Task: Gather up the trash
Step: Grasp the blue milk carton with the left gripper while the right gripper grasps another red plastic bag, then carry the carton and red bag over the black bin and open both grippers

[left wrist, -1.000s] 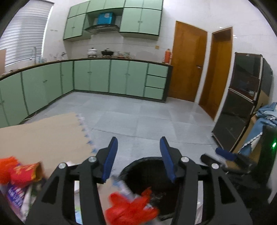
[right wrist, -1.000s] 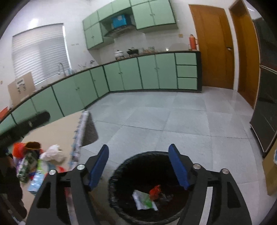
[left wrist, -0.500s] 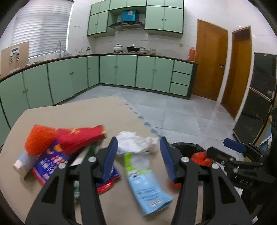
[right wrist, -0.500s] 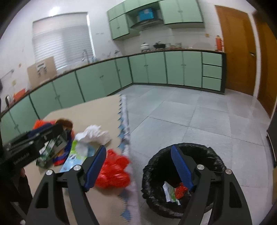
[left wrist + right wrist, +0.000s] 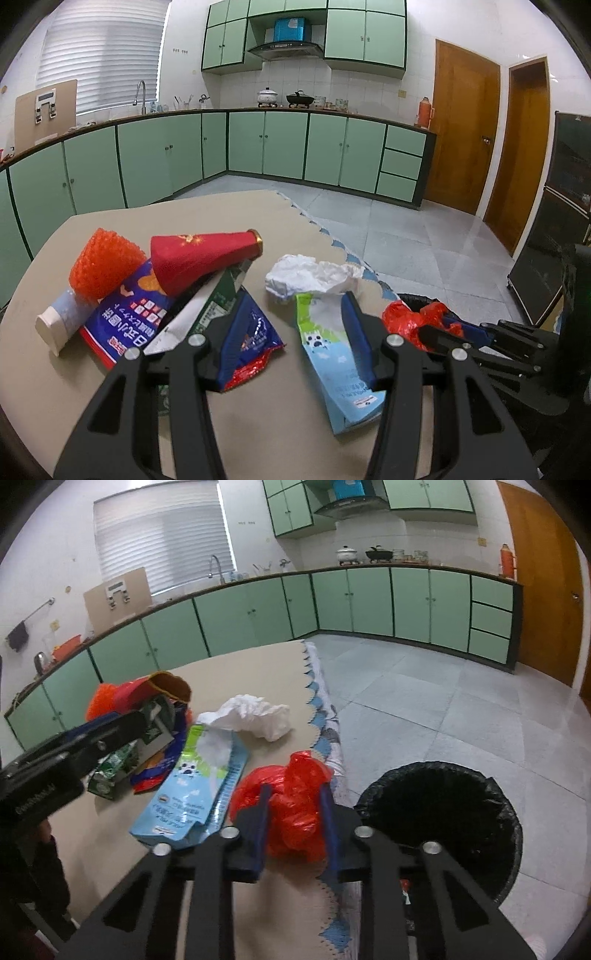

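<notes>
1. Red crumpled plastic bag (image 5: 291,805) sits between the blue fingers of the right gripper (image 5: 293,825), which have closed onto it at the table's near edge; in the left wrist view the same bag (image 5: 406,319) shows at the right.
2. Black-lined trash bin (image 5: 441,823) stands on the grey tiled floor just beside the table (image 5: 255,664), to the right of the bag.
3. Left gripper (image 5: 295,336) hangs over the table with its jaws spread wide, gripping nothing; a light blue pouch (image 5: 332,354) lies below, between its fingers.
4. White crumpled paper (image 5: 310,277) rests just beyond the pouch's green top end.
5. To the left lies a heap: a red cone-shaped wrapper (image 5: 199,258), an orange mesh ball (image 5: 105,267), a white tube (image 5: 59,321) under the ball, a dark blue snack bag (image 5: 247,336) and a green carton (image 5: 218,302), all touching or overlapping.
6. Green cabinets (image 5: 280,146) line the far walls.
</notes>
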Demonstrator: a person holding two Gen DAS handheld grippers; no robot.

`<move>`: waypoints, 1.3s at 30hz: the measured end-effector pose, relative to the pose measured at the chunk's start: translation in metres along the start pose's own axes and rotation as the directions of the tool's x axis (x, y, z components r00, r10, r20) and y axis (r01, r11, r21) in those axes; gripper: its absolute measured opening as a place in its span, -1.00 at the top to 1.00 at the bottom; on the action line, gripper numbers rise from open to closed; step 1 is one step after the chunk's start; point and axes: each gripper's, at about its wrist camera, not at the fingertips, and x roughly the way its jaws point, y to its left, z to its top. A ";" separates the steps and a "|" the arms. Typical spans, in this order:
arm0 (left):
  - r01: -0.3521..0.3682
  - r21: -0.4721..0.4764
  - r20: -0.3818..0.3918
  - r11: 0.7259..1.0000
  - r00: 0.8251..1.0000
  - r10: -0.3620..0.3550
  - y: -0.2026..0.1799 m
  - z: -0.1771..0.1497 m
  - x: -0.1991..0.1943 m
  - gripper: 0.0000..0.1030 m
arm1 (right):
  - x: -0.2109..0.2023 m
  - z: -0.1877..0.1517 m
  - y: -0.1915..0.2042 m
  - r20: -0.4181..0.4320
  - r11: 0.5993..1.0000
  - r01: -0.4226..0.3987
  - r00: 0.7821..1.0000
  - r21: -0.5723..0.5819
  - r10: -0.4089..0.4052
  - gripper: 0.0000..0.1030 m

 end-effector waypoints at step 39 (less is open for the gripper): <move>-0.049 0.013 -0.106 0.999 0.993 0.050 -0.050 -0.046 0.027 0.09 | -0.044 0.012 -0.054 0.107 0.991 0.092 0.989 0.094 -0.102 0.74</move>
